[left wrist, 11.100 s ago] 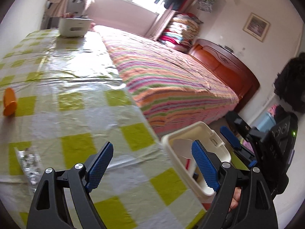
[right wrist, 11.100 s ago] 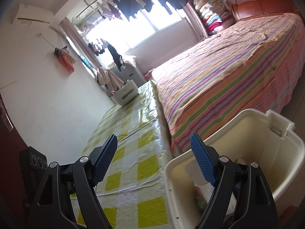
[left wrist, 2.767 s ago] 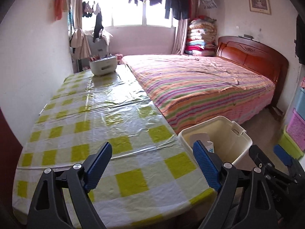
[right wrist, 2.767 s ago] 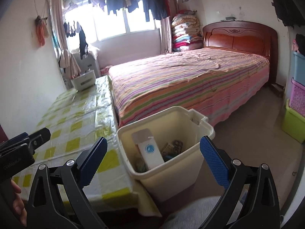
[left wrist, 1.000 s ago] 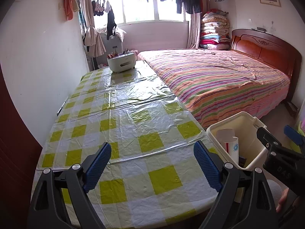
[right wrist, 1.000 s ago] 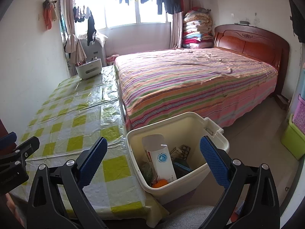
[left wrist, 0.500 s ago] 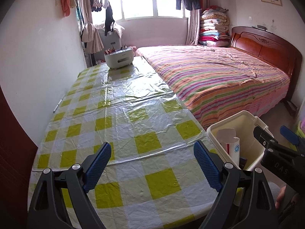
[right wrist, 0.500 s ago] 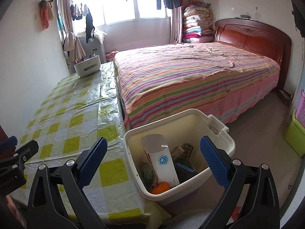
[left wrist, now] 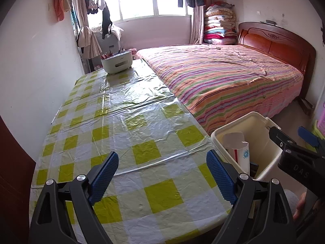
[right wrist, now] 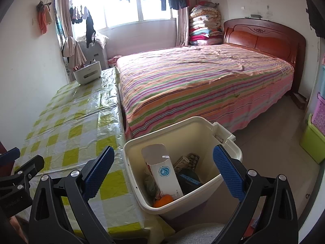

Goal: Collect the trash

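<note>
A cream trash bin stands on the floor beside the table's right edge, also seen in the left wrist view as the bin. Inside lie a white carton, an orange piece, a dark blue packet and other scraps. My right gripper hangs open above the bin with nothing between its fingers. My left gripper is open over the near end of the yellow-checked tablecloth, holding nothing.
A white organizer box stands at the table's far end. The striped bed runs along the table's right side. Coloured storage crates sit by the right wall. A white wall borders the table on the left.
Both grippers have pulled back and risen since the earliest frames. The orange piece and clear wrapper once on the table are gone from it; the bin holds trash. Little shift over the last second.
</note>
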`<state>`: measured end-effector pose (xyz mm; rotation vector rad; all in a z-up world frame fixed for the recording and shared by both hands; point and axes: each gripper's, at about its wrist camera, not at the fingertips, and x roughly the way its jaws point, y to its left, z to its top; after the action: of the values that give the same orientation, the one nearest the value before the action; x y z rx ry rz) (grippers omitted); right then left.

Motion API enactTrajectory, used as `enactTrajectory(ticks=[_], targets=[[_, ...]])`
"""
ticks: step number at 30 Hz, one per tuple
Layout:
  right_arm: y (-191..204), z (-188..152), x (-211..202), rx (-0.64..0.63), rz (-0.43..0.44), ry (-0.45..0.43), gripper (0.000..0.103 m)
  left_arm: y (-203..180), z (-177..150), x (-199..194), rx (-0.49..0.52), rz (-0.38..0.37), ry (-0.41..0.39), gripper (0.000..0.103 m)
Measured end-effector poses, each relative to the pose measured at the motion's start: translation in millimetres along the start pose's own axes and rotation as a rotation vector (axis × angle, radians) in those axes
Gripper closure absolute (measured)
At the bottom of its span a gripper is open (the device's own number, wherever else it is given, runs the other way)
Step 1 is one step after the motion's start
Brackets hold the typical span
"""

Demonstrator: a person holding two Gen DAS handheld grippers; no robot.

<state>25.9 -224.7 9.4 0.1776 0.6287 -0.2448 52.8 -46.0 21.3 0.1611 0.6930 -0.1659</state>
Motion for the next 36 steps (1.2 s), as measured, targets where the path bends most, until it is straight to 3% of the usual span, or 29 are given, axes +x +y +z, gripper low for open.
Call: enactTrajectory(ticks=[20,24,36], targets=[[7,0,-1,-0.013,0.022,0.009,0.007,-2,1,0,0.003,-0.010,0.027,0.017],[7,0,-2,-0.015,0.022,0.008,0.007,-3,1,-4,0.008,-0.020,0.019,0.010],[2,-1,-6,-0.005,0.018,0.009,0.007,-13,1,-6,0.036,-0.036,0.027,0.009]])
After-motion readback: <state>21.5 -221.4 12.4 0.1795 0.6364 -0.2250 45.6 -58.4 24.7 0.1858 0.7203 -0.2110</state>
